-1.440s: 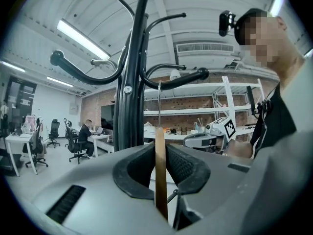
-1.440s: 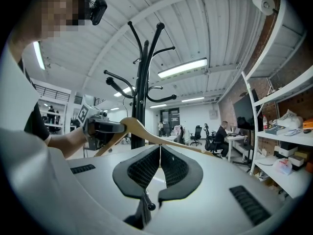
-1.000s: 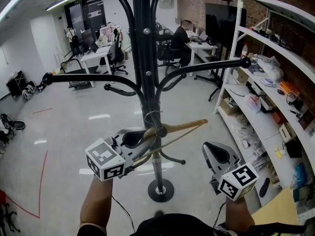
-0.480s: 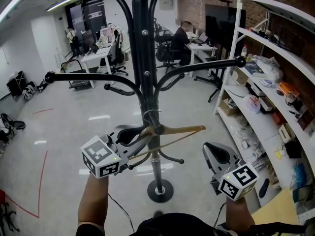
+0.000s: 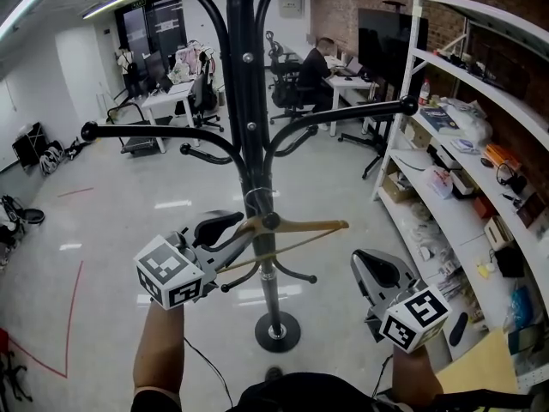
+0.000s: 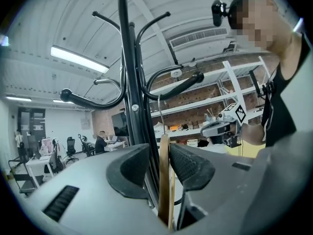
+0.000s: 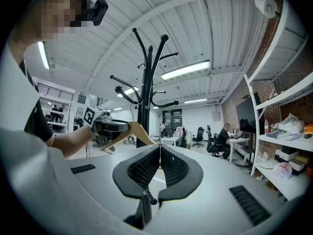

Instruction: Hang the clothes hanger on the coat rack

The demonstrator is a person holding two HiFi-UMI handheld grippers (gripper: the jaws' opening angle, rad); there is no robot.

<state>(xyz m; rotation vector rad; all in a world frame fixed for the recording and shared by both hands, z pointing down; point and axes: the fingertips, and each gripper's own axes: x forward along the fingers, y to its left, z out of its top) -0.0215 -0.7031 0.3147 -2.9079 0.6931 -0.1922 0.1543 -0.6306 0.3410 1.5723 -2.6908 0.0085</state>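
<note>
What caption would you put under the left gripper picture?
Left gripper, jaws just opened, wooden hanger between them, before the black coat rack.

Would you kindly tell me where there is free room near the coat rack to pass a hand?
Free: the air left of the coat rack's pole, under its left arm, and the gap between pole and right tongs. Crowded: at the pole, where the left tongs, jaws just opening, straddle the hanger.

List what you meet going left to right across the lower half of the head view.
Red floor line → left gripper → hanger → right gripper → shelves
</note>
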